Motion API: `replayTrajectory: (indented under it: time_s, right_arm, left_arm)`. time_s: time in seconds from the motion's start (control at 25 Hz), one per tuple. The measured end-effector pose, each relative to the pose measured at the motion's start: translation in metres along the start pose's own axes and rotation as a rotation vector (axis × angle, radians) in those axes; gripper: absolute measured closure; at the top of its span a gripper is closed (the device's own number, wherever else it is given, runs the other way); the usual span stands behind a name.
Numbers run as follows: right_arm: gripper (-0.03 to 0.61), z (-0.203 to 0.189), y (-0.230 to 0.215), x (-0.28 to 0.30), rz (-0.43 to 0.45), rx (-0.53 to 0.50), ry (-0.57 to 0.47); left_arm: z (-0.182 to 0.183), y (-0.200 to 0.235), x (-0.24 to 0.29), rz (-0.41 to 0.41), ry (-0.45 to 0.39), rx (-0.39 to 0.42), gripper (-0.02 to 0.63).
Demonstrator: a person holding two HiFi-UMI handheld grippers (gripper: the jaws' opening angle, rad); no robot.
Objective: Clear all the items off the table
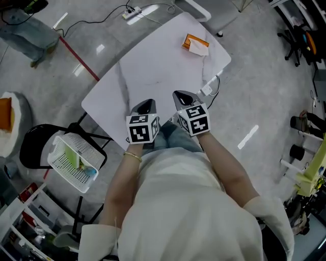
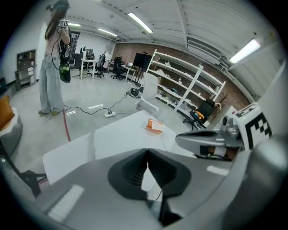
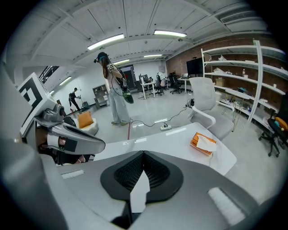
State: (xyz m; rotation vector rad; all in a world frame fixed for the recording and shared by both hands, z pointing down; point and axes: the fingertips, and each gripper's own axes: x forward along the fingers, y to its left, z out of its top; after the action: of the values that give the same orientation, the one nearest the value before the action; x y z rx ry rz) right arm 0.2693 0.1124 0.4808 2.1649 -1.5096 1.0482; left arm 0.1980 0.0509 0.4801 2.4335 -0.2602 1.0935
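An orange tissue box (image 1: 195, 44) with a white tissue sticking out lies near the far right corner of the white table (image 1: 153, 66). It is the only item I see on the tabletop. My left gripper (image 1: 147, 104) and right gripper (image 1: 181, 96) hover side by side over the table's near edge, both shut with nothing between the jaws. The left gripper view shows its closed jaws (image 2: 147, 153), with the tissue box (image 2: 154, 126) far ahead. From the right gripper view, the closed jaws (image 3: 143, 155) point toward the table and the tissue box (image 3: 203, 143) sits ahead to the right.
A white basket (image 1: 74, 162) holding a few items rests on a black chair left of the table. A power strip (image 1: 133, 11) and cables lie on the floor beyond. A white chair (image 3: 204, 105) stands past the table's far end; a person (image 3: 114, 90) stands farther off.
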Motion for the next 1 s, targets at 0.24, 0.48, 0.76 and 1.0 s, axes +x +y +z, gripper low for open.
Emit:
replayTrajectory:
  time_s: [0.24, 0.48, 0.76, 1.0]
  right_arm:
    - [0.578, 0.009, 0.015, 0.003, -0.023, 0.002, -0.011]
    - [0.578, 0.017, 0.018, 0.001, -0.055, -0.013, -0.013]
    - [0.578, 0.019, 0.011, -0.001, -0.069, -0.015, -0.018]
    - [0.578, 0.029, -0.011, 0.007, -0.062, -0.012, -0.035]
  left_arm:
    - [0.008, 0.014, -0.007, -0.033, -0.011, 0.026, 0.604]
    - [0.018, 0.021, -0.011, -0.066, -0.033, 0.035, 0.604]
    - [0.017, 0.025, -0.006, -0.067, -0.021, 0.041, 0.604]
    - [0.025, 0.021, 0.007, -0.048, -0.026, 0.037, 0.604]
